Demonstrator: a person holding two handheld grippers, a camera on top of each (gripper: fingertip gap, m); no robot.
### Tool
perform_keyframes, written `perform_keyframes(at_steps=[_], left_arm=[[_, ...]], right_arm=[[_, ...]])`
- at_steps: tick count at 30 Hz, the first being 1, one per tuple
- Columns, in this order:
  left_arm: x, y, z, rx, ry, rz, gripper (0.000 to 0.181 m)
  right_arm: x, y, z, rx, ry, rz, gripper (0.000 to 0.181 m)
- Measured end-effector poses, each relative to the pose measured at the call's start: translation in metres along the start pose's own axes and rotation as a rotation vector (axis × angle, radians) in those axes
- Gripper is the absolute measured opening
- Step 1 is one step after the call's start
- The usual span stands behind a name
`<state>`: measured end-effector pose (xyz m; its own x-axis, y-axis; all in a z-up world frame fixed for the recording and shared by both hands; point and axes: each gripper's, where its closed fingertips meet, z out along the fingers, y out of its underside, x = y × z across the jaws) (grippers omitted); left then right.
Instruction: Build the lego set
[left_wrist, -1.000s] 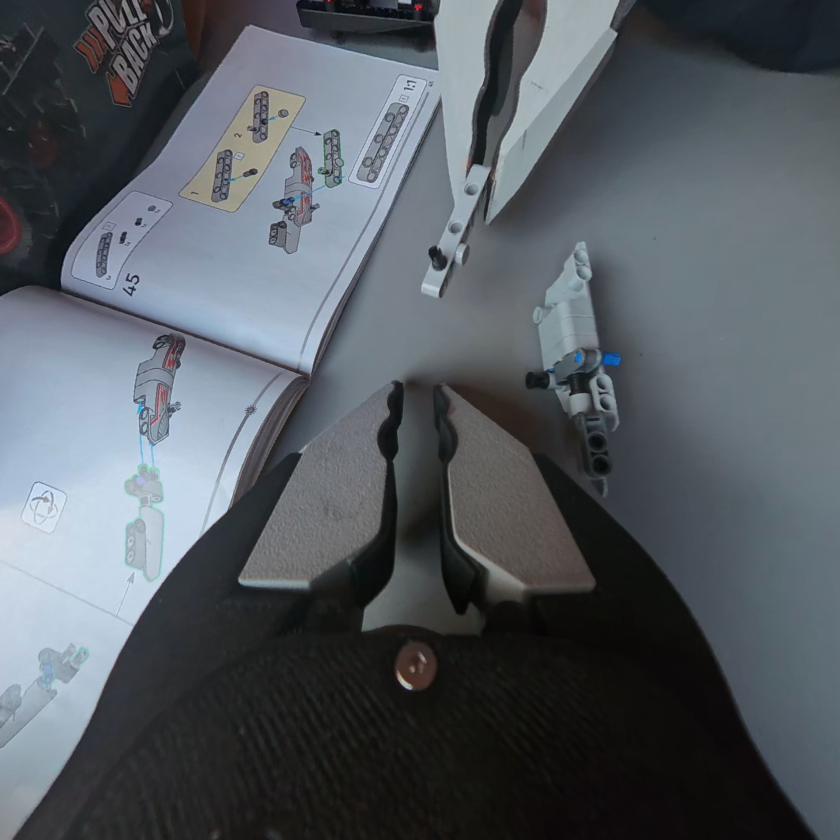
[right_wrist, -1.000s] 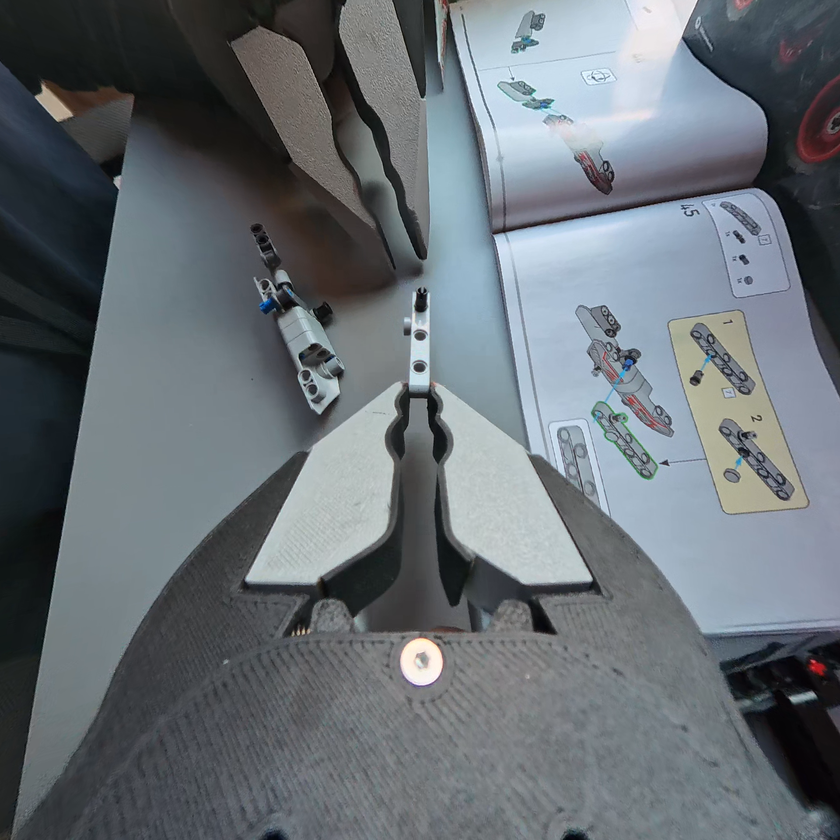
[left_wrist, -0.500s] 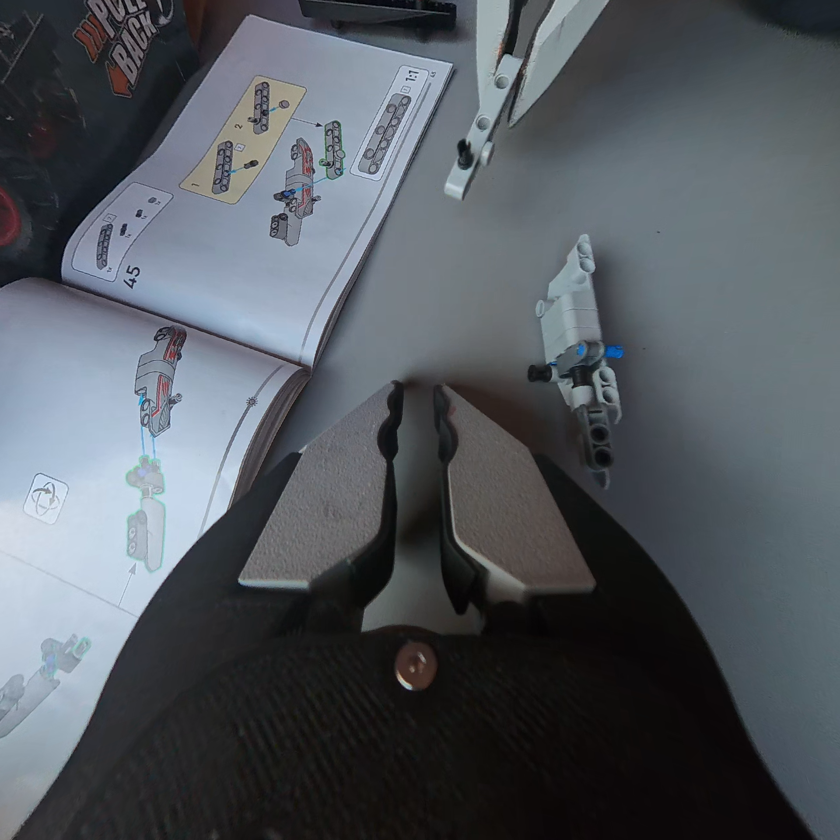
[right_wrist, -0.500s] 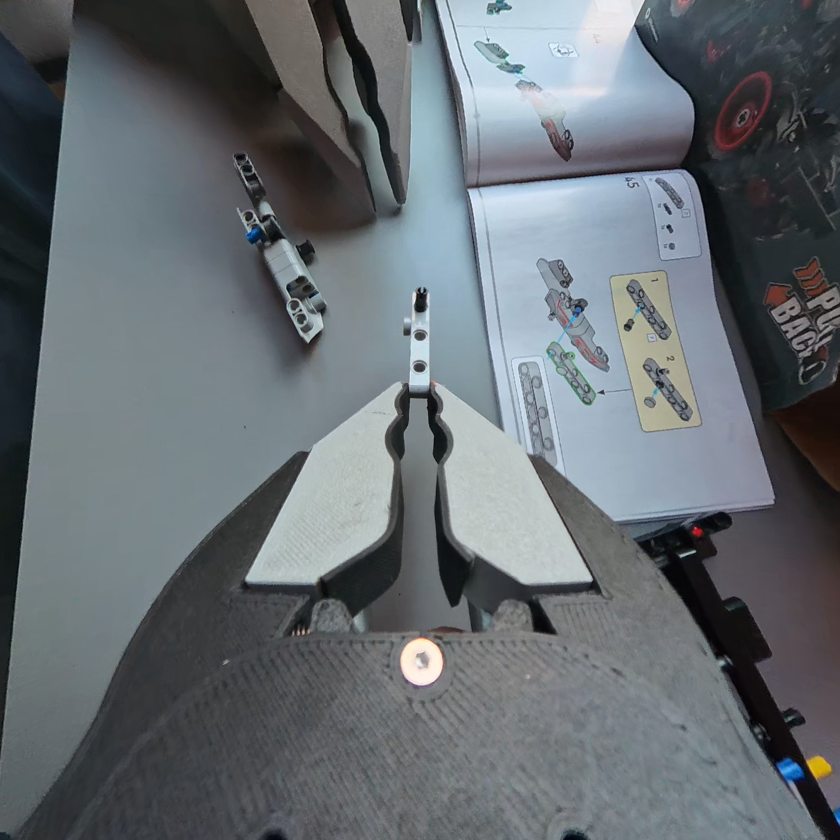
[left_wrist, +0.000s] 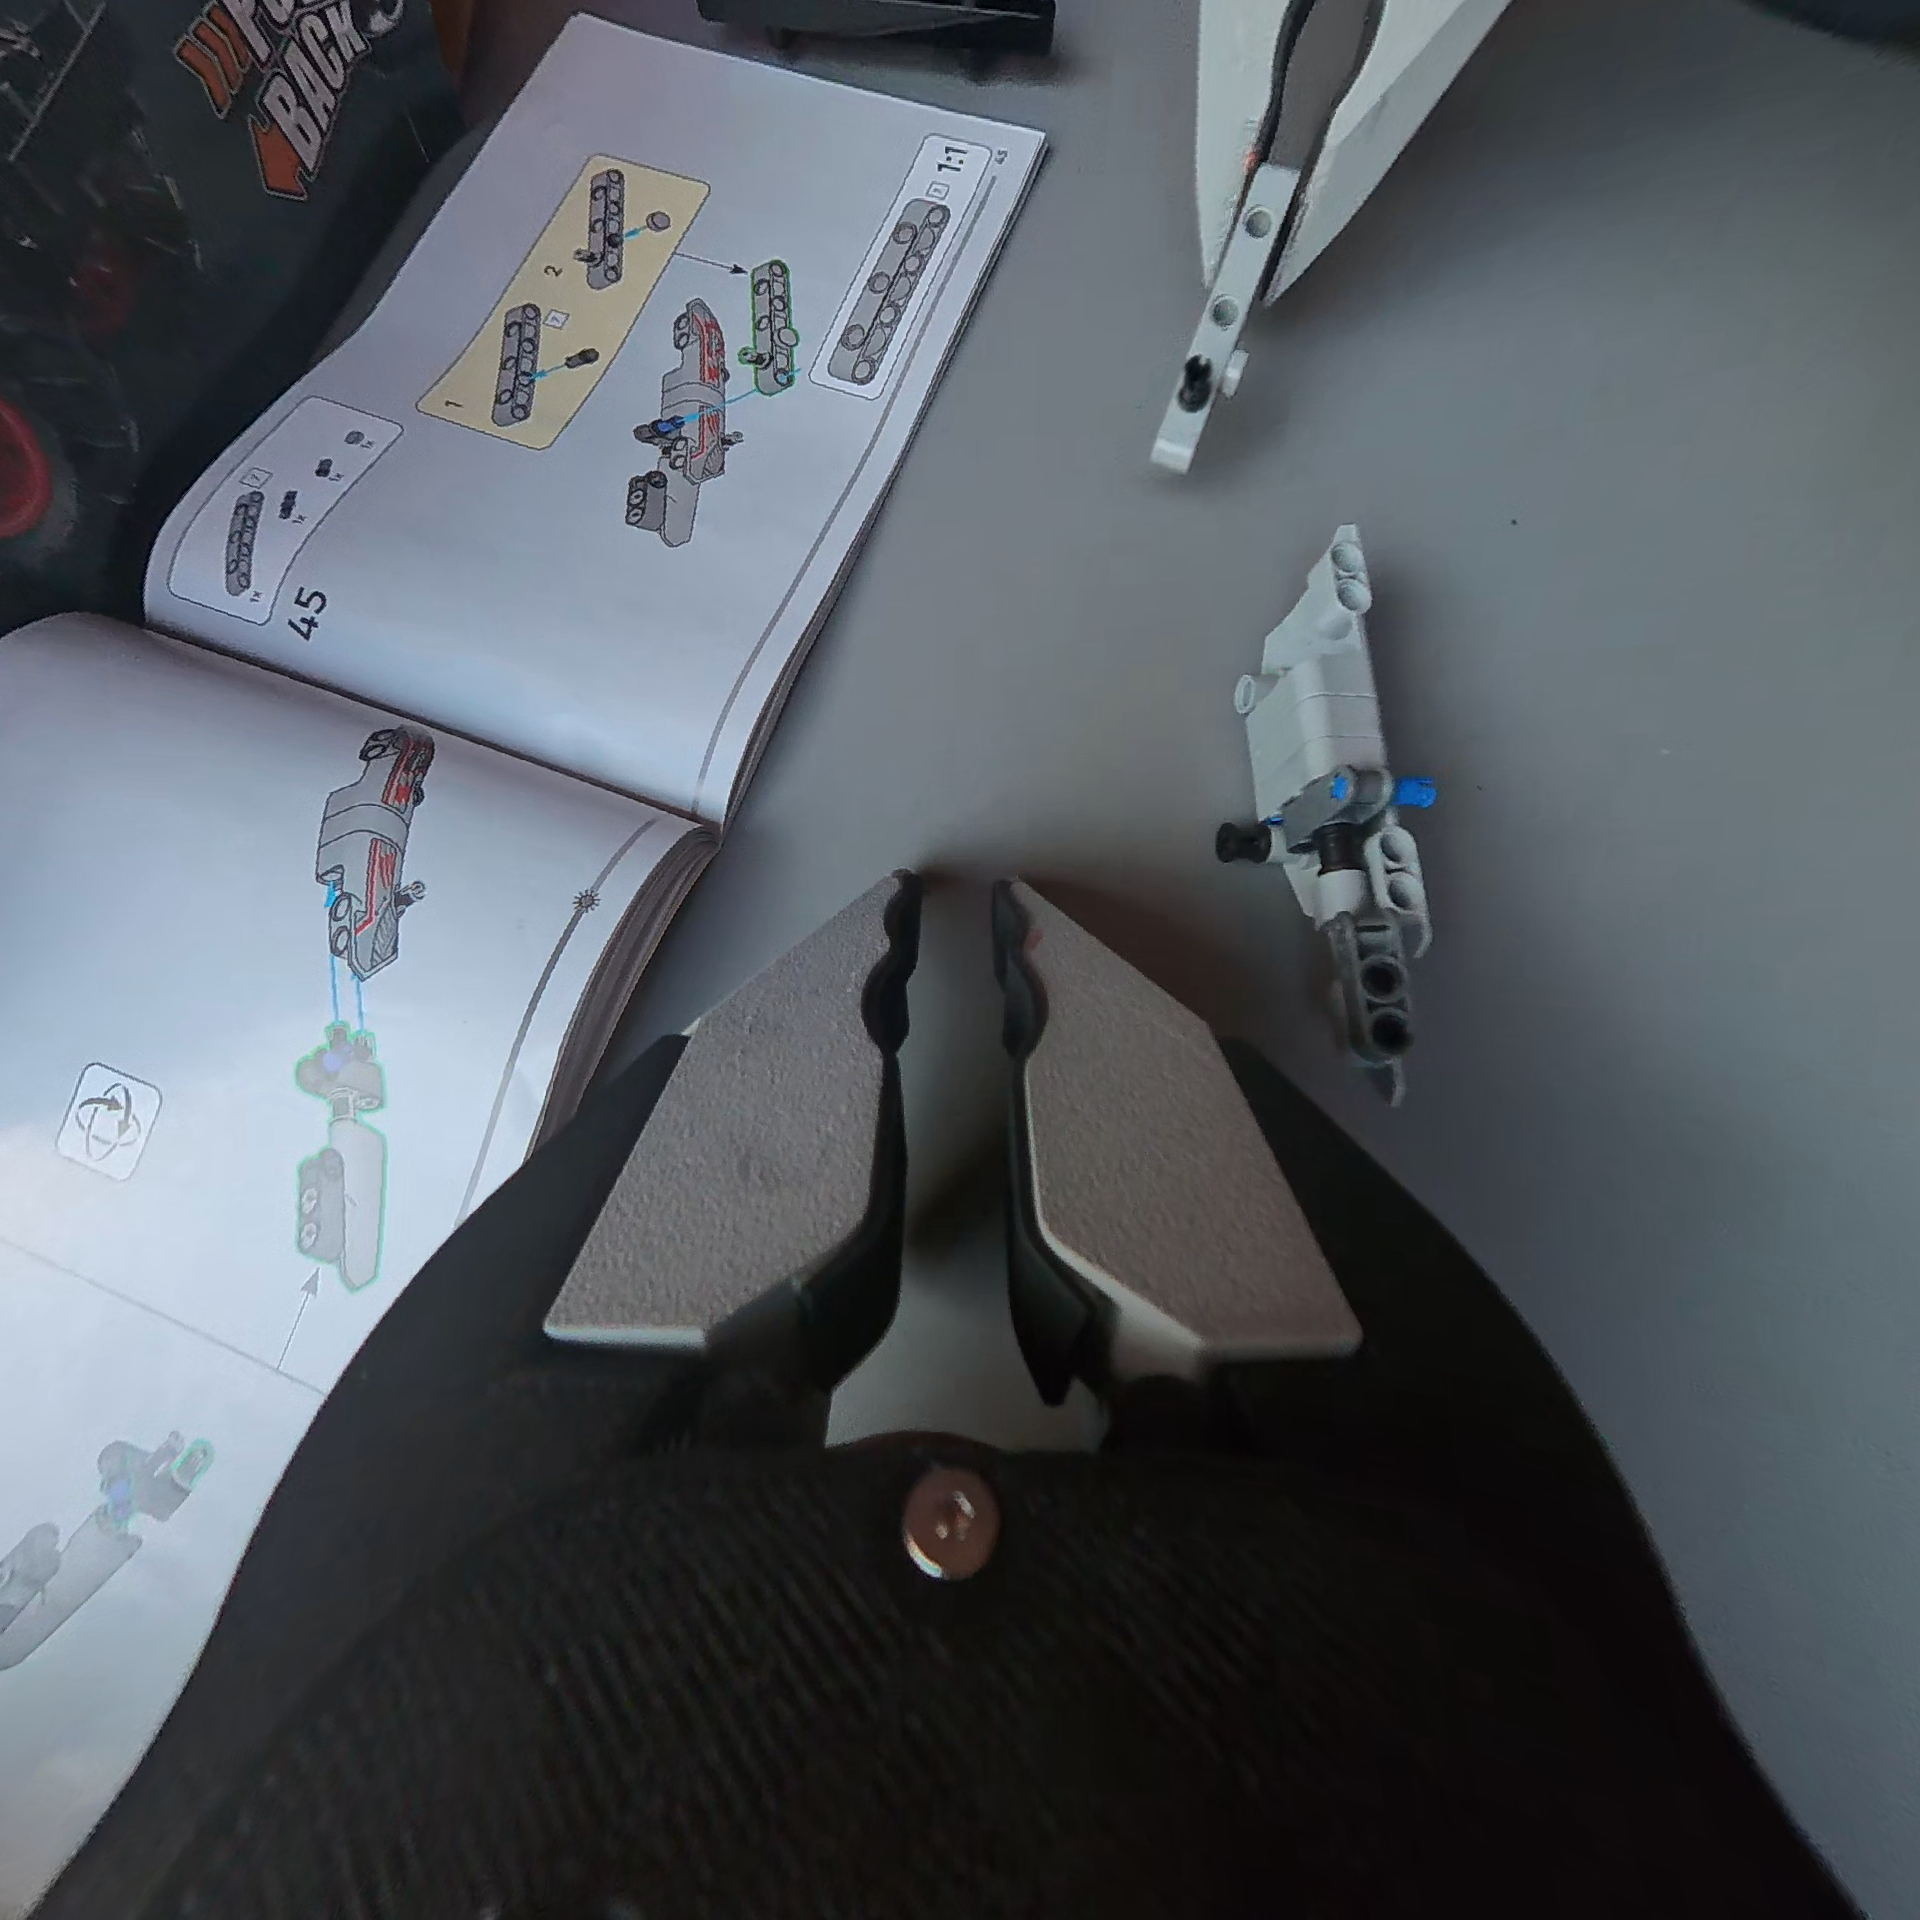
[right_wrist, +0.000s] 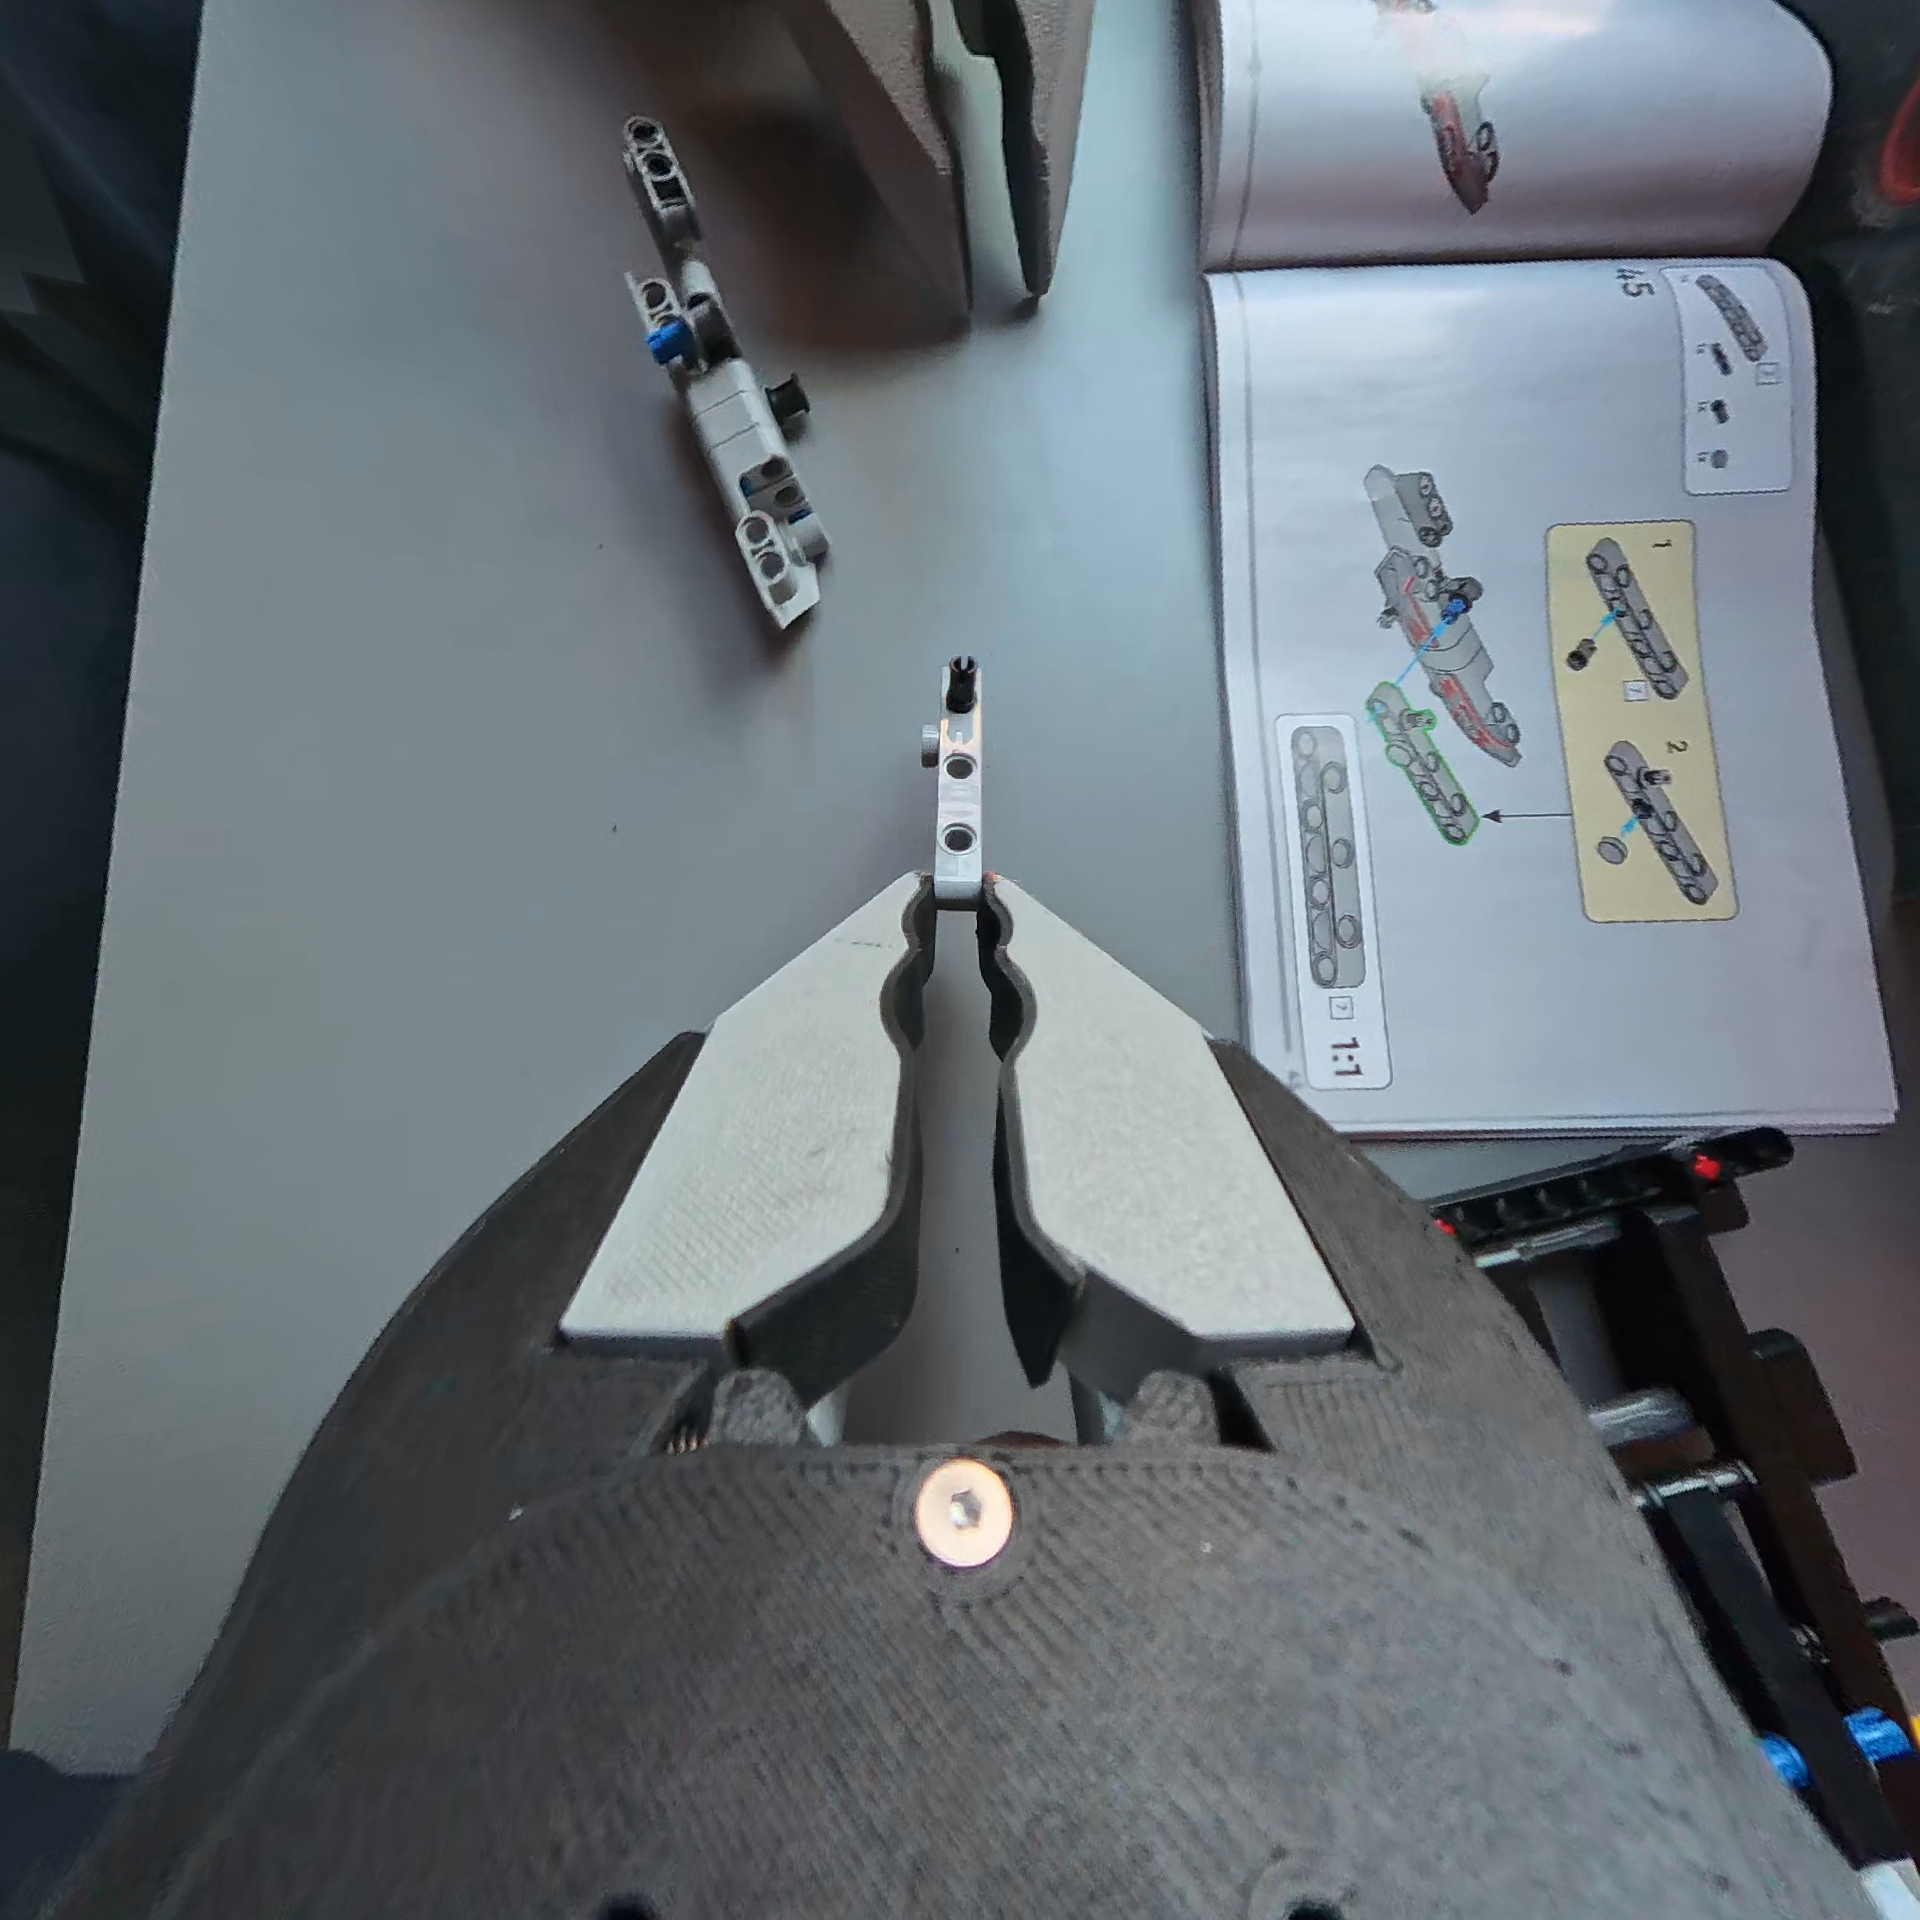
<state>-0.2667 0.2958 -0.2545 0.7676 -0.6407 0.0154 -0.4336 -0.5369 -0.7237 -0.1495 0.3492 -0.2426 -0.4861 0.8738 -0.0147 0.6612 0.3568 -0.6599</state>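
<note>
Grey holed beam (right_wrist: 957, 800) pinched in right tongs (right_wrist: 958, 896); left tongs (left_wrist: 956, 891) slightly spread, empty, textured pads.

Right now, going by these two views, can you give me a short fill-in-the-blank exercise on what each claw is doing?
1. The right claw is shut on a light grey ____.
2. The pin at that piece's far end is ____ in colour.
3. The small grey assembly lies on the ____, touching neither claw.
4. The left claw holds ____.

Missing words: beam; black; table; nothing
</note>
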Motion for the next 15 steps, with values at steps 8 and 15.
perform_keyframes(at_steps=[8,15], left_arm=[[0.000,0.000,0.000,0.000,-0.003,0.004,0.010],[0.000,0.000,0.000,0.000,0.000,0.004,0.010]], right_arm=[[-0.026,0.009,-0.011,0.003,-0.111,-0.074,0.004],[-0.047,0.007,0.012,-0.027,-0.207,-0.112,0.005]])
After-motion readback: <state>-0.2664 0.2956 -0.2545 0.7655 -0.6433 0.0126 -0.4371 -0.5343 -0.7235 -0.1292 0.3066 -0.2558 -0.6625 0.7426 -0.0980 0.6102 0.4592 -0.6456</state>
